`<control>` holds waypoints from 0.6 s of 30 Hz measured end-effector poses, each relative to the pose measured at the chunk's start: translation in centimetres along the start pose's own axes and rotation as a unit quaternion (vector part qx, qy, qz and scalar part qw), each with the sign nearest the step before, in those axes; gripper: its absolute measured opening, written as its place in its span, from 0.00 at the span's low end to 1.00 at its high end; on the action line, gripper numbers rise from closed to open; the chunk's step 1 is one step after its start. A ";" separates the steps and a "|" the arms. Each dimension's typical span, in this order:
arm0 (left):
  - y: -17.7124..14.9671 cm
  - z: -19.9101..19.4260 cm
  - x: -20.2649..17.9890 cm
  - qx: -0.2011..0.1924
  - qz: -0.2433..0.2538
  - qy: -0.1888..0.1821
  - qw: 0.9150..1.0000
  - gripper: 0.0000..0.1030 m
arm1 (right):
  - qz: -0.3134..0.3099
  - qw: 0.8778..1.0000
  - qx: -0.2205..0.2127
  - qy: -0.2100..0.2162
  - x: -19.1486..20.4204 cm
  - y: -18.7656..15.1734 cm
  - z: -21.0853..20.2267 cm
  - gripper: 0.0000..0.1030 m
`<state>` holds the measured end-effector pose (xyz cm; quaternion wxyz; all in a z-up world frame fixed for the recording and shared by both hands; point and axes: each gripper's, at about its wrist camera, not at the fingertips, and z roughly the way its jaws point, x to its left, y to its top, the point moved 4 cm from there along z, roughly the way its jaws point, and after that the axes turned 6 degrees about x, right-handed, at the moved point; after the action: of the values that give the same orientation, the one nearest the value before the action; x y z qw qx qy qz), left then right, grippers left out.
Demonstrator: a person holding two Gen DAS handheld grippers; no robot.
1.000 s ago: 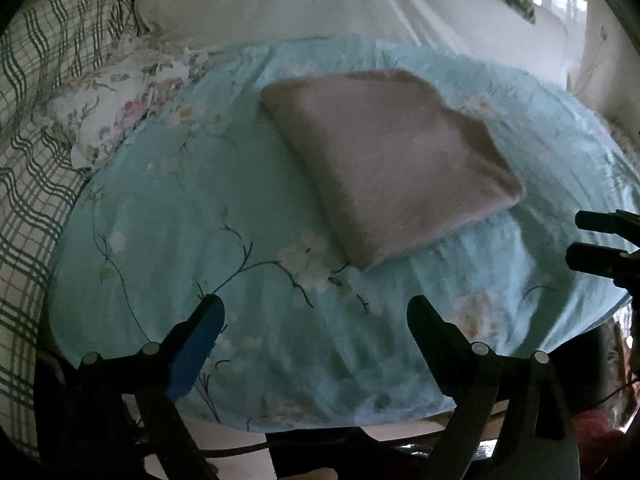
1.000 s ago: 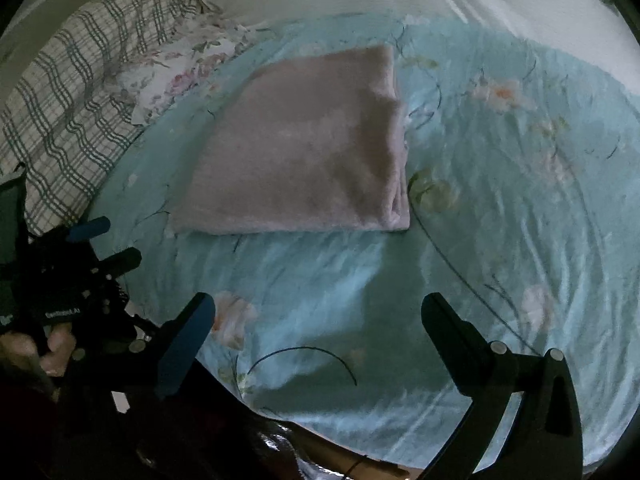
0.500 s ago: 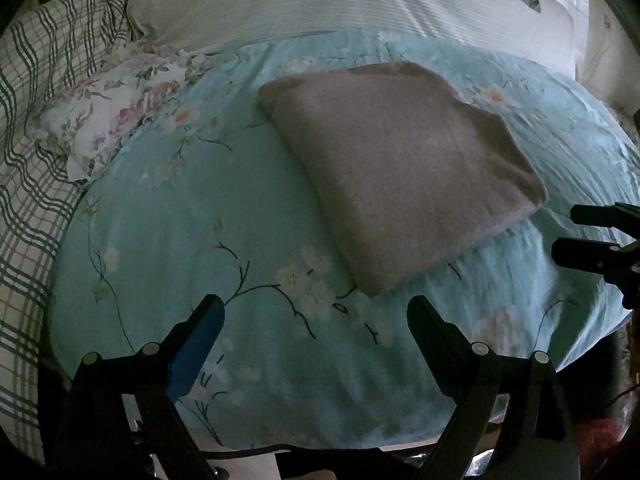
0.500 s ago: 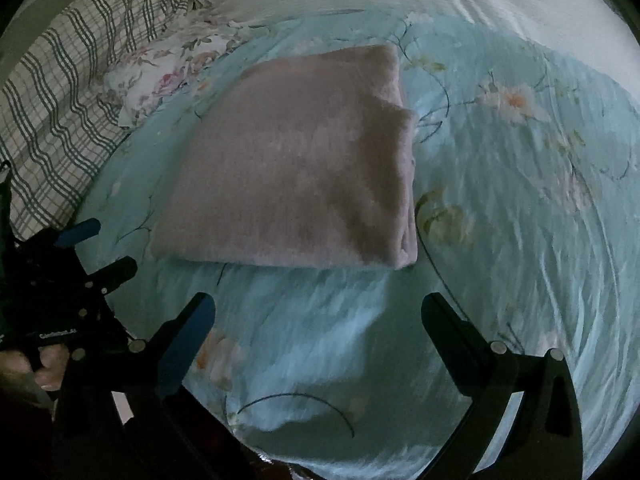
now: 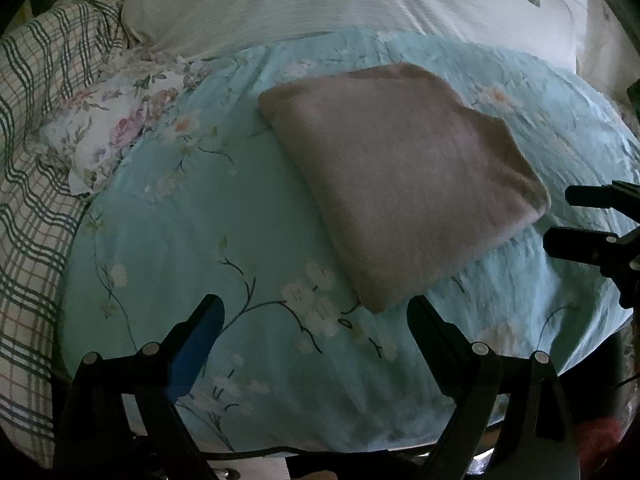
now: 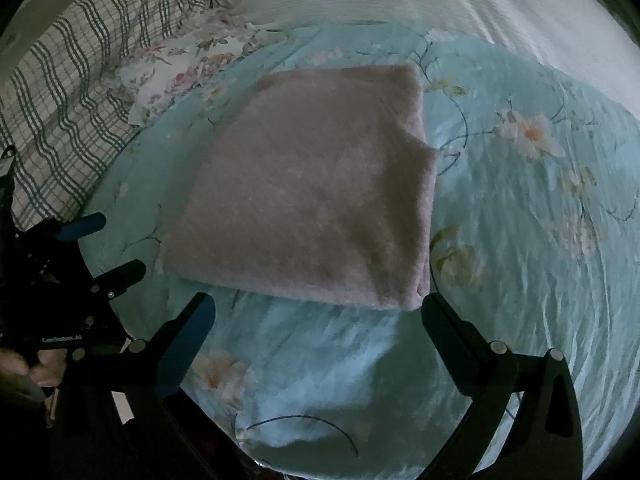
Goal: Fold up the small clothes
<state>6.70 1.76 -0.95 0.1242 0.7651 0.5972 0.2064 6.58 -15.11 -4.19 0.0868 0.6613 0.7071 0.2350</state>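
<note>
folded garment [image 6: 316,196] just beyond the spread right claw [image 6: 316,312].

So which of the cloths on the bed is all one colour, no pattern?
The folded pinkish-grey cloth, lying on the blue flowered sheet. The small cloth beside it has roses, and the blanket has checks.

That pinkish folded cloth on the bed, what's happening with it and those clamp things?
A person holds a hand-held gripper in each hand, folding small clothes. The folded pink cloth lies flat on the floral blue bedsheet. The left hand-held gripper and right hand-held gripper are both open and empty, poised near the cloth's near edge without touching it.
</note>
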 end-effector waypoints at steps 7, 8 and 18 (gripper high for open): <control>0.7 -1.0 0.0 -0.013 -0.001 0.004 1.000 0.91 | -0.005 1.000 -0.005 -0.002 0.3 0.2 -0.6 1.00; 0.7 -1.1 0.0 -0.014 -0.001 0.003 1.000 0.91 | -0.005 1.000 -0.005 -0.002 0.3 0.2 -0.6 1.00; 0.8 -1.4 0.1 -0.020 -0.005 0.004 1.000 0.91 | -0.008 1.000 -0.006 -0.001 0.2 0.2 -0.7 1.00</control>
<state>6.78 1.58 0.71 0.1383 0.7586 0.5971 0.2210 6.39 -15.06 -3.43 0.0936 0.6556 0.7106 0.2375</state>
